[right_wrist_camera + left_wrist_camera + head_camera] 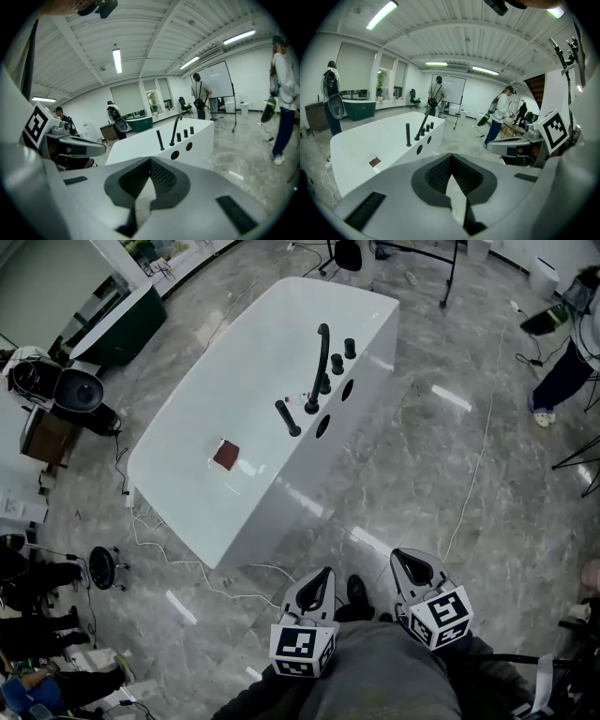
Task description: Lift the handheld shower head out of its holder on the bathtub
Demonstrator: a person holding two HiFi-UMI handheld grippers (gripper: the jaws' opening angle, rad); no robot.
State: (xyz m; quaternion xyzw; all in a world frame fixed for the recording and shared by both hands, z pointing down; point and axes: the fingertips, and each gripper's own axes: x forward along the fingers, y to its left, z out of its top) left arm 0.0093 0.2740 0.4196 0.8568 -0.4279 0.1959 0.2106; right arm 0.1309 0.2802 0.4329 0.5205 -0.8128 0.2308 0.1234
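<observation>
Both grippers sat low in the head view, close to my body and well apart from the tub.

Left gripper: jaws pressed together at the tips, nothing between them (only floor showed through the notch behind the pads). Right gripper: same, closed tip to tip and empty.

The slim black handheld shower head stood upright in its holder on the deck of the white rectangular bathtub. It was just beside the tall black curved spout. Short black knobs lined the same edge beyond the spout, above two dark round holes in the tub's side wall. A small reddish-brown square patch lay on the tub's white surface, apart from the fittings.

A thin white cable trailed over the grey marble floor to the tub's right.

In both gripper views the shower head stood ahead, beyond the jaw tips, untouched.
</observation>
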